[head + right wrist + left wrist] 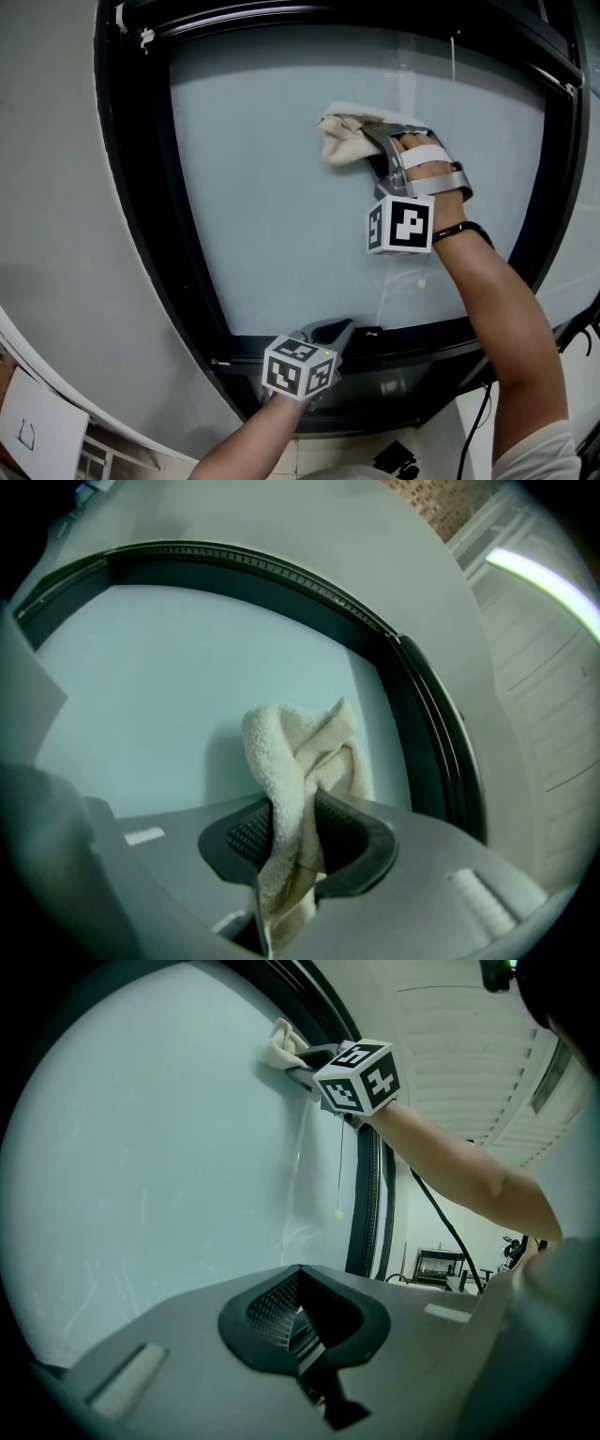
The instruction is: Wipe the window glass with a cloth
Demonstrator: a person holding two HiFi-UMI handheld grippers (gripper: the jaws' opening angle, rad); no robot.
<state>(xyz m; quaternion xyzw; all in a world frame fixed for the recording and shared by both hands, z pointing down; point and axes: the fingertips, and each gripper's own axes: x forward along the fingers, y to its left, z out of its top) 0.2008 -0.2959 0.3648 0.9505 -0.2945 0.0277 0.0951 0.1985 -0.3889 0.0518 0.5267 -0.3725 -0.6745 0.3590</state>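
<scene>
High on the pane, toward its upper right, the right gripper (371, 141) has its two dark, ribbed jaws clamped on a bunched cloth (342, 137). The right gripper view shows a fold of the cloth pinched between the jaws, with the rest standing up in a loose, twisted wad. The cloth is cream terry towelling, soft and nubbly. Its free end appears to be pressed against the window glass (272, 225).

The glass is flat and pale blue-grey, with faint streaks in places. A thick black window frame (141, 197) runs round it, set in a plain grey wall (56, 169). A thin cord ending in a small bead (421, 283) hangs in front of the glass, below the right gripper.

Low down, at the bottom rail of the frame, the left gripper (330, 330) is idle. Its jaws are closed together with nothing between them.

The wiping looks to be under way in the upper part of the pane, and most of the glass below and to the left probably remains to be covered. The next move likely calls for steady pressure into the glass while sweeping the wad across or downward, keeping the hard jaws off the pane and clear of the cord.
</scene>
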